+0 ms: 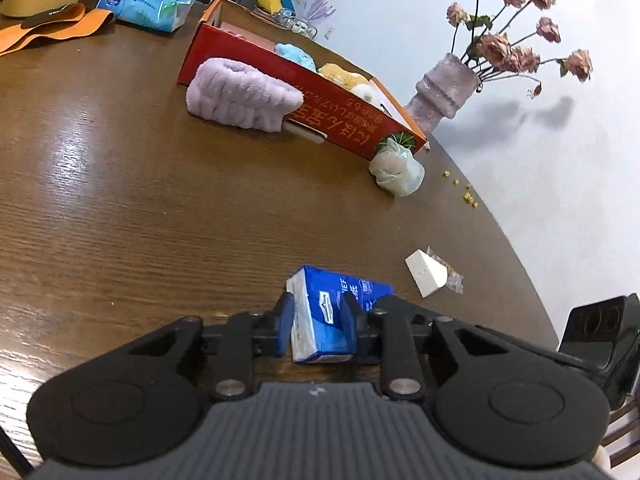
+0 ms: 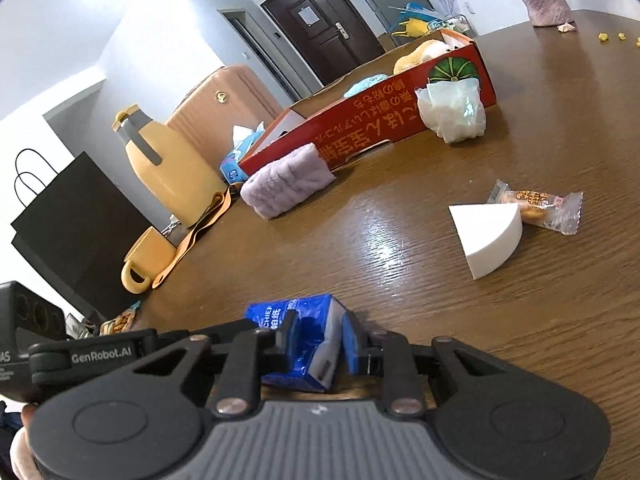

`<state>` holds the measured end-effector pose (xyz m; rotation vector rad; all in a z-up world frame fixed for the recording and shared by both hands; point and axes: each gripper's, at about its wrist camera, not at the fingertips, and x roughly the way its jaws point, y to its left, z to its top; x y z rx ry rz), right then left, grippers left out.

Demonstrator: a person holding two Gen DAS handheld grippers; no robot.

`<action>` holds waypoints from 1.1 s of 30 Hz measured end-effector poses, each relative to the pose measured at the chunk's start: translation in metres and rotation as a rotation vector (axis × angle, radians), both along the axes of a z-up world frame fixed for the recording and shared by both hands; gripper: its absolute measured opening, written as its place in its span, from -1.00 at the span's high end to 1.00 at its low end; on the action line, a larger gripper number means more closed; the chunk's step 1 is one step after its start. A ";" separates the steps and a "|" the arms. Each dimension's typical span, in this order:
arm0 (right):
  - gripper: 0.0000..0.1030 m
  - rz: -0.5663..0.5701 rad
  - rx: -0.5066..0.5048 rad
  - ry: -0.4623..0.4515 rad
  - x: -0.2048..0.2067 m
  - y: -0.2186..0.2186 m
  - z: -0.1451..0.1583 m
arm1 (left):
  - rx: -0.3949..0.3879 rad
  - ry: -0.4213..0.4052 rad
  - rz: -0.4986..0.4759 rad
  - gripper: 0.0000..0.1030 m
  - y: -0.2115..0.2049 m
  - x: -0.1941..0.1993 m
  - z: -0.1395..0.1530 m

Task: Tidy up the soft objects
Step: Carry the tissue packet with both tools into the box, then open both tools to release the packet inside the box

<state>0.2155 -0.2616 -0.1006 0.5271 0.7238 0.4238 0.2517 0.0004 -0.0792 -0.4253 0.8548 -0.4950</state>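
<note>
Left wrist: left tool (image 1: 318, 316) and right tool (image 2: 320, 338) both clench one tissue pack (image 1: 320, 320) near red box (image 1: 340, 120), likely for lifting boxward.

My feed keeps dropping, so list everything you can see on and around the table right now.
tissue pack: 1, blue and white, near table edge, gripped by both grippers
box: 1, red, far side of table, soft toys inside
towel: 1, lilac, on table against box front
plastic bag: 1, clear white, at box corner
sponge: 1, white wedge, on table
snack packet: 1, clear wrapper, touching sponge
wipes pack: 1, blue, far table end
vase: 1, pinkish, dried roses, behind box
jug: 1, yellow
mug: 1, yellow, beside jug
paper bag: 1, black, behind mug
table: 1, brown wood
left gripper: 1, black, shut on pack
right gripper: 1, black, shut on pack
</note>
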 end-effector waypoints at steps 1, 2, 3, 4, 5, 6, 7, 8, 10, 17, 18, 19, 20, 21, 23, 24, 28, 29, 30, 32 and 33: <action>0.59 -0.001 0.003 0.004 0.001 0.000 0.001 | 0.000 -0.003 0.003 0.56 -0.001 0.000 0.001; 0.60 -0.005 0.001 0.003 0.001 -0.001 0.002 | 0.002 -0.006 0.005 0.57 -0.003 0.001 0.002; 0.61 -0.010 -0.008 -0.004 0.003 -0.001 0.005 | 0.006 -0.017 0.002 0.57 -0.005 0.003 0.005; 0.61 -0.017 -0.020 -0.021 0.005 -0.002 0.011 | 0.009 -0.038 -0.003 0.58 -0.008 0.006 0.009; 0.60 -0.026 -0.025 -0.045 0.008 -0.004 0.020 | 0.005 -0.061 -0.004 0.58 -0.012 0.010 0.017; 0.60 -0.036 -0.032 -0.074 0.012 -0.006 0.030 | -0.005 -0.085 -0.007 0.58 -0.015 0.017 0.025; 0.60 -0.044 -0.047 -0.116 0.019 -0.010 0.044 | -0.014 -0.119 -0.014 0.58 -0.019 0.025 0.036; 0.60 -0.045 -0.066 -0.149 0.027 -0.013 0.057 | -0.020 -0.159 -0.019 0.58 -0.024 0.036 0.050; 0.60 -0.045 -0.112 -0.218 0.055 -0.021 0.086 | -0.026 -0.214 -0.031 0.58 -0.035 0.065 0.074; 0.60 -0.037 -0.188 -0.163 0.221 -0.052 0.131 | 0.033 -0.193 -0.024 0.58 -0.085 0.228 0.112; 0.60 -0.036 -0.192 -0.130 0.245 -0.054 0.129 | 0.042 -0.159 -0.016 0.58 -0.090 0.250 0.107; 0.60 -0.034 -0.205 -0.091 0.273 -0.057 0.124 | 0.052 -0.128 -0.012 0.58 -0.096 0.272 0.102; 0.60 -0.028 -0.218 -0.060 0.293 -0.058 0.117 | 0.075 -0.103 -0.012 0.58 -0.103 0.294 0.093; 0.61 -0.031 -0.225 -0.030 0.311 -0.059 0.109 | 0.084 -0.067 -0.006 0.58 -0.108 0.312 0.085; 0.61 -0.024 -0.270 0.023 0.343 -0.056 0.092 | 0.120 -0.011 0.000 0.59 -0.116 0.337 0.066; 0.61 -0.026 -0.289 0.043 0.353 -0.055 0.084 | 0.139 0.005 0.002 0.59 -0.120 0.345 0.057; 0.62 -0.039 -0.357 0.126 0.377 -0.045 0.058 | 0.191 0.084 -0.002 0.59 -0.128 0.361 0.030; 0.62 -0.041 -0.372 0.120 0.376 -0.042 0.057 | 0.199 0.089 -0.001 0.59 -0.128 0.363 0.027; 0.64 -0.041 -0.394 0.114 0.376 -0.039 0.057 | 0.199 0.094 0.002 0.58 -0.127 0.364 0.026; 0.65 -0.039 -0.430 0.095 0.373 -0.033 0.063 | 0.205 0.080 0.012 0.55 -0.124 0.362 0.028; 0.63 -0.040 -0.442 0.085 0.371 -0.032 0.067 | 0.221 0.066 0.025 0.51 -0.123 0.360 0.032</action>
